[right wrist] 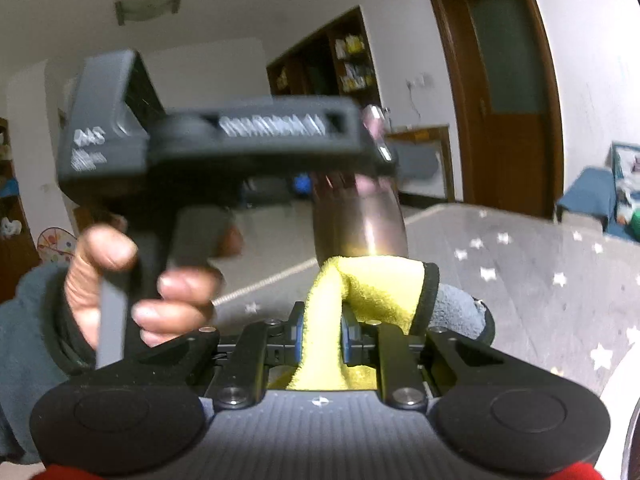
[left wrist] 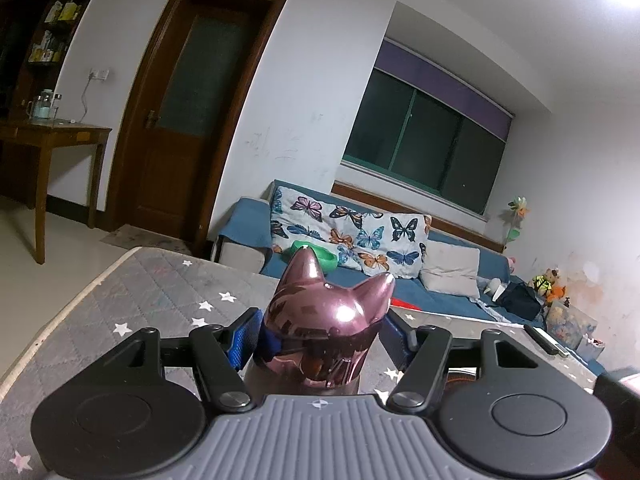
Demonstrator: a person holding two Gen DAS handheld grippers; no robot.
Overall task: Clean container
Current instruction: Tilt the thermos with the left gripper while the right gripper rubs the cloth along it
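Container with pink cat-ear lid sits centre of my left wrist frame.
My left gripper clamps its neck between blue pads; my right gripper pinches a yellow cloth touching the container's metal body, centre frame.

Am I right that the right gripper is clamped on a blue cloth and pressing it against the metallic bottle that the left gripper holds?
Not quite: the cloth is yellow, not blue, as the right wrist view shows. The right gripper is clamped on it against the metallic bottle, which the left gripper holds.
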